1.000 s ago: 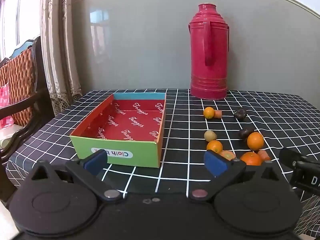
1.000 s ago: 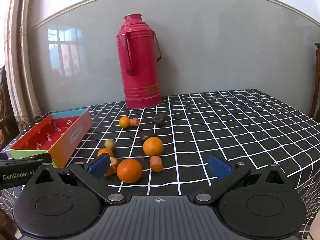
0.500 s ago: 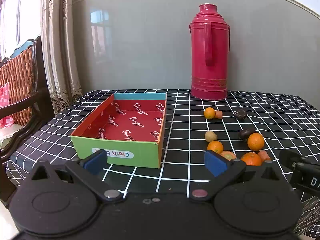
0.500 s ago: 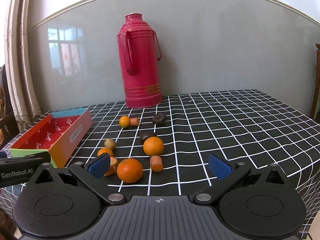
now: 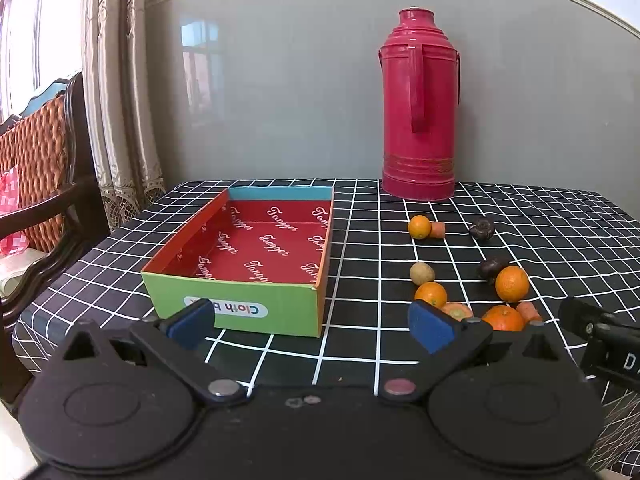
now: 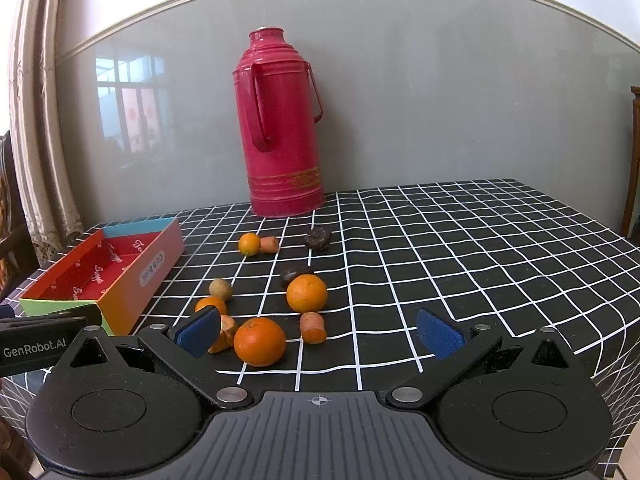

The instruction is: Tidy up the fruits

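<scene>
**Operator:** Looking down the left tongs right now, I have both blue pads spread wide apart with nothing between them, hovering at the near edge of the surface with its black-and-white checked cloth. Straight ahead sits the cardboard box, green front wall, red lining, open on top.

**Spotter:** And the fruit?

**Operator:** All loose on the cloth, right of the box. Nearest me from the right wrist view is a large orange, with a carrot chunk just beside it on the right. Behind those, a second orange touching a dark chestnut-like piece. A third orange sits partly behind my left pad, with a pale longan just behind it.

**Spotter:** Further back?

**Operator:** A small tangerine touching another carrot piece, and a dark wrinkled fruit nearby to the right. The tall red thermos flask stands upright against the wall behind them all.

**Spotter:** Right side state?

**Operator:** Right tongs are also gaping, holding nothing, hanging over the near edge with the large orange just ahead of the left pad. The box holds no fruit that I can see.
</scene>
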The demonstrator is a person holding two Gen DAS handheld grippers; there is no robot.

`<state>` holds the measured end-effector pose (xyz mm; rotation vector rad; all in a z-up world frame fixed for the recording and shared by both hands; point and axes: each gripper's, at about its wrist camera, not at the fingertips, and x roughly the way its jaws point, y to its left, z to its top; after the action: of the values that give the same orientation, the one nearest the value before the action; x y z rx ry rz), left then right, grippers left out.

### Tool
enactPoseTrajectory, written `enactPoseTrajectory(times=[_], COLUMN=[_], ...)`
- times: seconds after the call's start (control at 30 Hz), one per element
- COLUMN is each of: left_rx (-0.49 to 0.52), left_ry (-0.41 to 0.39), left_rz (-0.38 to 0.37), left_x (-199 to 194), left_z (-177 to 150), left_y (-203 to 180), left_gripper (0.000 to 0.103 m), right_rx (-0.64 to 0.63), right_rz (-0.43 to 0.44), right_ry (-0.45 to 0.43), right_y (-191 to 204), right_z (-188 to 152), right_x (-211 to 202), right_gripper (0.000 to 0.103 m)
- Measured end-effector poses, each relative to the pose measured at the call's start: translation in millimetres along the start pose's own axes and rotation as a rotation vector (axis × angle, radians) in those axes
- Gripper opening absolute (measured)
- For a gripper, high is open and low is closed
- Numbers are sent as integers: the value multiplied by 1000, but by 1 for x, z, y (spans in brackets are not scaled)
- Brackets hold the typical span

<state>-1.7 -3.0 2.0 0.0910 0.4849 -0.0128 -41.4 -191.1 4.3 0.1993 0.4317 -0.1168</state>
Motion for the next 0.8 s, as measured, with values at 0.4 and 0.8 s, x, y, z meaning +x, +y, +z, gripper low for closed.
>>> enactPoseTrajectory(times=[0.4,0.8], left_rx=[5,9], left_ry=[0,-2], left_rz=[-1,-2], left_x=[1,1], left_z=[0,-1], left_y=[-2,-4], left_gripper=[97,97], right_rx=[3,9], right_rz=[-6,-1], right_ry=[0,-6], right_y=[-2,-2], right_z=[1,1], right_x=[0,-1], right_gripper=[103,103])
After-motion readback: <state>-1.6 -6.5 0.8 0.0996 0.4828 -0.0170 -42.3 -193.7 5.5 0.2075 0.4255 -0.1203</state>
